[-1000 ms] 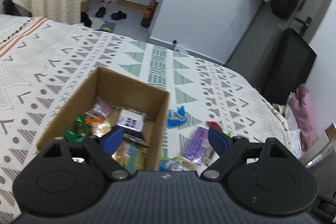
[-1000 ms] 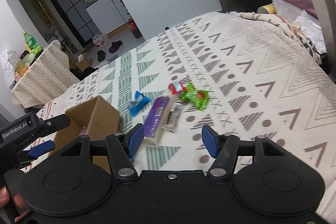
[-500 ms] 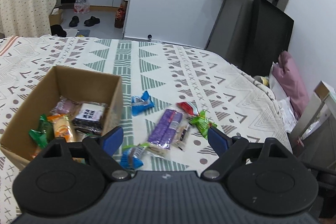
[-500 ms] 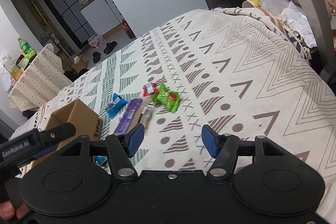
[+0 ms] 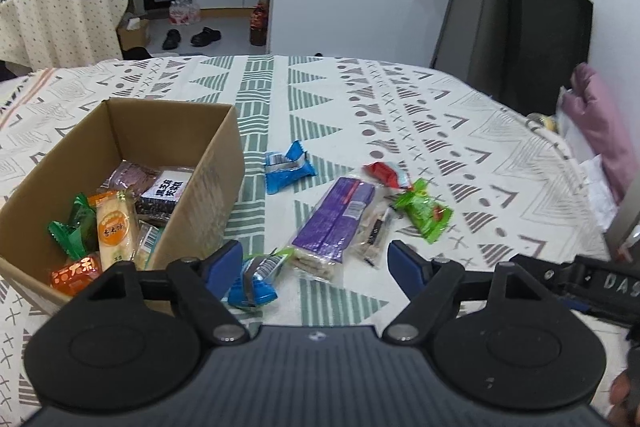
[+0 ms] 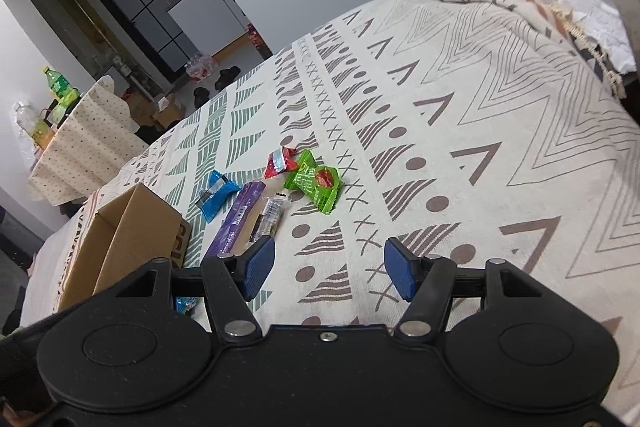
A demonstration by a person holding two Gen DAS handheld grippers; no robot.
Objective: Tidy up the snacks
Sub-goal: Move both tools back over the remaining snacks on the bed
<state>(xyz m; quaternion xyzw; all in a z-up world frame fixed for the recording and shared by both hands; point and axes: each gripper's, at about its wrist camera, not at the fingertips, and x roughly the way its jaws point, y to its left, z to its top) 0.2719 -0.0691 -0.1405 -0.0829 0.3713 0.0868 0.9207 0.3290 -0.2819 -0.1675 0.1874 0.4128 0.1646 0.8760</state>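
Observation:
An open cardboard box with several snack packets in it stands at the left on the patterned bedspread. Loose beside it lie a blue packet, a purple packet, a clear-wrapped bar, a red packet and a green packet. A second blue packet lies by the left fingertip. My left gripper hovers just short of the purple packet, its jaws closing with nothing between the pads. My right gripper hangs open and empty, nearer than the green packet and right of the box.
The bedspread drops off at the right edge, beside pink cloth and a black screen. Far left across the floor, a cloth-covered side table holds bottles. Shoes lie on the floor beyond the bed.
My left gripper has swung from over the box to the loose snacks on its right, sunk lower, and narrowed its jaws a little. My right gripper drew back from the snacks, still equally open.

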